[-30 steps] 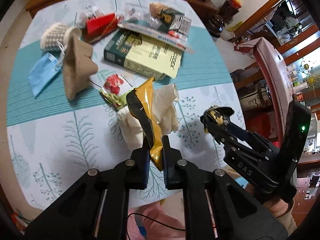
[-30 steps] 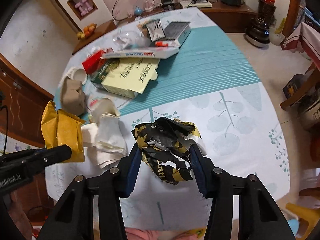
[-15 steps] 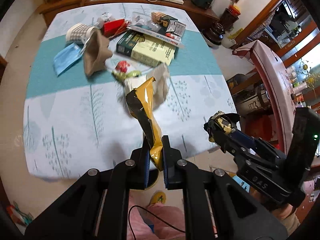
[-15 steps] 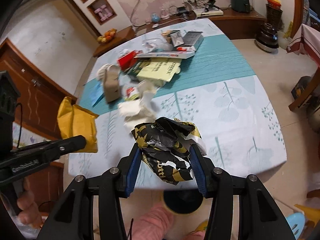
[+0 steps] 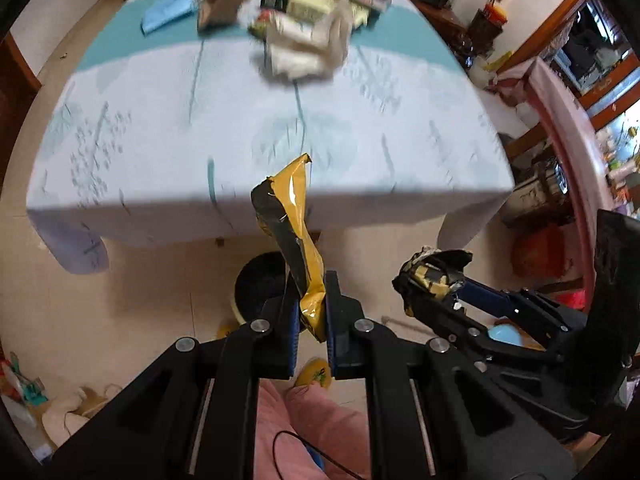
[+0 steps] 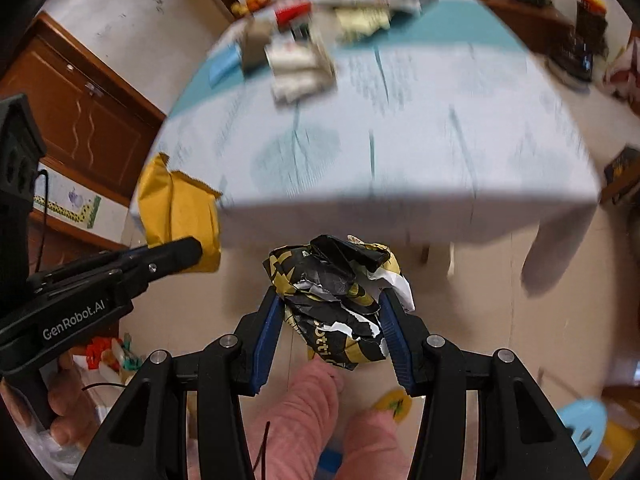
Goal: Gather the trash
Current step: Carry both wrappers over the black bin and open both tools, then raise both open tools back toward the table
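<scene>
Your left hand-held gripper (image 5: pixel 311 312) is pinching a yellow wrapper (image 5: pixel 294 216): the two jaws are pressed almost together on its lower end, and the rest of it stands up twisted, yellow on one face and dark on the other. In the right wrist view the same wrapper shows as a flat yellow packet beside the corner of the surface, its lower part cut off behind the left gripper's finger.

Your right hand-held gripper (image 6: pixel 332 320) is clamped on a crumpled black-and-yellow wrapper (image 6: pixel 336 292), jaws held partly apart by the wad. The printing on it is too crushed to read. From the left wrist view you see only the tip of that wad, sticking out past the right gripper's fingers.

Both pieces of trash hang out past the near edge of the surface (image 5: pixel 160 128), over the floor. Below the left gripper a dark round bin (image 5: pixel 260 280) sits on the floor, half hidden behind the wrapper and jaws. Your pink trouser legs (image 6: pixel 304 412) fill the bottom of both views.

The surface is smeared by blur. At its far end you can make out white tissue (image 5: pixel 300 52), a brown bag (image 5: pixel 222 4), something blue and books, but no detail.
</scene>
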{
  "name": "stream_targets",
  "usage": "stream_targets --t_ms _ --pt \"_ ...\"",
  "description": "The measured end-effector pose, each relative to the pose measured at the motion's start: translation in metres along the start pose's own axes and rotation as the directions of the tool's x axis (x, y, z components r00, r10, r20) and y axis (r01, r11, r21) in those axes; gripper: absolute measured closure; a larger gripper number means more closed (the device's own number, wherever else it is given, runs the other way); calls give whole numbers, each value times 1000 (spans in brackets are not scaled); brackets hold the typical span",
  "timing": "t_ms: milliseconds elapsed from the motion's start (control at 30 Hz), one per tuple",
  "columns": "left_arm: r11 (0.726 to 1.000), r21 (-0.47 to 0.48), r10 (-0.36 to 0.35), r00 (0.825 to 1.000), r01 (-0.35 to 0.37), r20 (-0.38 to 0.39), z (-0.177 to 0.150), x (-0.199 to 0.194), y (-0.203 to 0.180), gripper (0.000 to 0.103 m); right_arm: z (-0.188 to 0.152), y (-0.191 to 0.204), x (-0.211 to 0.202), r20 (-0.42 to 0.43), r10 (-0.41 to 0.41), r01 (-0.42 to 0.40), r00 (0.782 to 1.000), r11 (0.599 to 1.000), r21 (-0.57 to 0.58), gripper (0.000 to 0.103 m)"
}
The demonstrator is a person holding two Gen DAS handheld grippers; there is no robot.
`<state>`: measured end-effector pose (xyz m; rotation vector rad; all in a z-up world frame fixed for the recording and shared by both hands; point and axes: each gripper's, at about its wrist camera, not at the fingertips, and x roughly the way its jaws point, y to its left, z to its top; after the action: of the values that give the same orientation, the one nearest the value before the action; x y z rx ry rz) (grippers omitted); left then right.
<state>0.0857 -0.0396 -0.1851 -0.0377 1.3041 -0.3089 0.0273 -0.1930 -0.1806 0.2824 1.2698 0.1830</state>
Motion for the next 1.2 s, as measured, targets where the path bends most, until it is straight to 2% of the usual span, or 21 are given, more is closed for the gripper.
stream_targets --t_ms 133,233,333,567,800,900,967,1000,1033,1067,1100,1200 --pt "1000 23 13 1000 -13 3 -23 40 3 95 -30 -17 47 -52 -12 13 999 999 33 54" --pt "999 41 11 1000 -10 -22 -38 82 11 95 -46 -35 90 -80 -7 13 997 998 67 54" --pt "999 49 -19 999 21 -41 -50 131 23 95 -59 -51 140 -102 -15 23 995 996 81 54" --pt "997 75 0 994 8 -111 -76 245 57 95 -81 -84 254 -147 -24 41 989 993 110 54" --pt "997 73 5 993 4 -119 -89 309 80 94 -93 -101 341 -175 -34 51 984 994 92 53" --pt "999 48 0 991 7 -134 -92 331 93 91 -95 -101 369 -177 -36 49 984 996 71 53" --pt "1000 27 -7 990 11 -138 -91 343 104 80 -97 -103 384 -175 -35 46 984 997 60 48" --pt "1000 25 -1 991 5 -137 -91 347 108 62 -98 -104 390 -174 -31 41 984 997 58 46" --pt "1000 25 12 991 -8 -136 -91 350 112 40 -99 -105 395 -170 -27 38 985 997 62 37" --pt "1000 24 19 991 -15 -135 -91 353 116 31 -99 -107 396 -162 -26 38 986 997 68 31" --pt "999 21 27 991 -24 -131 -90 355 120 25 -100 -108 397 -142 -28 39 990 996 74 30" --pt "999 18 44 991 -42 -130 -90 357 129 25 -100 -110 396 -124 -35 43 992 997 71 29"
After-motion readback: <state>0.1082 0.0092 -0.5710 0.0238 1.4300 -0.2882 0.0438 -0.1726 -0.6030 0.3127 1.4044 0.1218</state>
